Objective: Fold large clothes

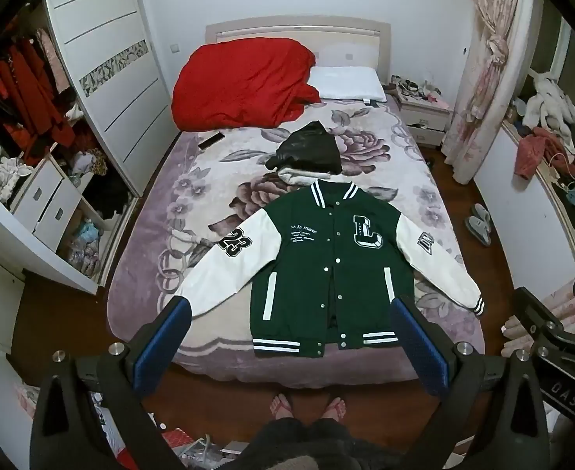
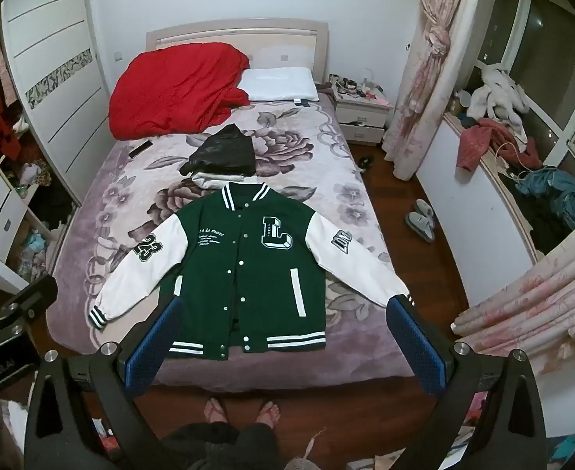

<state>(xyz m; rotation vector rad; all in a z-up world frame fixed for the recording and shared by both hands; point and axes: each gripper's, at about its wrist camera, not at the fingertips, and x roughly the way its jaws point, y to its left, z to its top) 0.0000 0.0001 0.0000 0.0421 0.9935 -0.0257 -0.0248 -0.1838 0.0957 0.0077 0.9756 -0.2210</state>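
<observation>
A green varsity jacket (image 1: 326, 258) (image 2: 248, 266) with white sleeves lies flat, front up, on the near half of the bed, both sleeves spread outward and the hem toward me. My left gripper (image 1: 291, 309) hangs above the bed's near edge, open and empty, its blue pads (image 1: 162, 344) wide apart. My right gripper (image 2: 283, 309) hangs likewise, open and empty, with its blue pads (image 2: 416, 340) apart. Part of the right gripper (image 1: 553, 337) shows at the right edge of the left wrist view. Neither gripper touches the jacket.
The bed (image 1: 142, 282) wears a purple floral blanket. Black and white folded clothes (image 1: 307, 152) lie behind the jacket; a red quilt (image 1: 240, 82) and white pillow (image 1: 346, 82) sit at the head. A person's feet (image 1: 307, 405) stand at the bed's foot. An open wardrobe (image 1: 33, 156) stands left, and slippers (image 2: 420, 215) lie right.
</observation>
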